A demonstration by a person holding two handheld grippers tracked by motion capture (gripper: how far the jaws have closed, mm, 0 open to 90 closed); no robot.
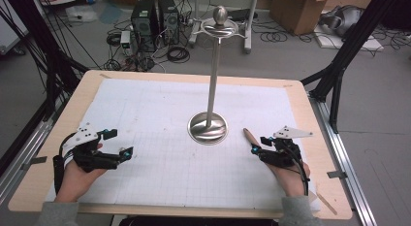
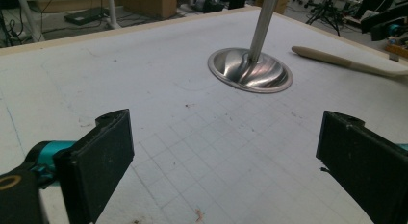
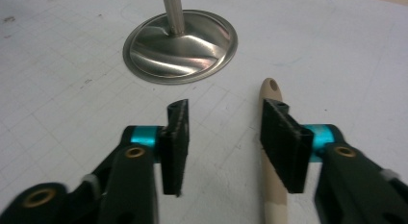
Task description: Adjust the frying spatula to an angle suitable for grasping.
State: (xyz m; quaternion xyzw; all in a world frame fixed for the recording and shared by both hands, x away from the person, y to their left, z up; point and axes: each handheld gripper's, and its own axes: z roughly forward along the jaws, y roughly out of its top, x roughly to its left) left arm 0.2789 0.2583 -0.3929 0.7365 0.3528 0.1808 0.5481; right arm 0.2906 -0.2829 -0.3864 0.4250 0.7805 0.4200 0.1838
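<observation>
A polished metal stand (image 1: 208, 129) with a round base and a tall pole topped by a ball stands mid-table. A wooden utensil handle (image 1: 248, 136) with a hole at its tip lies just right of the base. My right gripper (image 1: 259, 144) is open and sits low over that handle. In the right gripper view the handle (image 3: 270, 89) runs under the right-hand pad (image 3: 284, 142), not between the jaws, with the gripper (image 3: 226, 132) holding nothing. My left gripper (image 1: 120, 142) rests at the table's left, wide open and empty (image 2: 226, 152), facing the stand base (image 2: 250, 70) and the utensil (image 2: 346, 63).
A white gridded mat (image 1: 160, 109) covers the wooden tabletop (image 1: 310, 119). Computer towers (image 1: 155, 22), cables and cardboard boxes (image 1: 300, 10) sit on the floor beyond the far edge. Black frame legs (image 1: 339, 75) stand at the right.
</observation>
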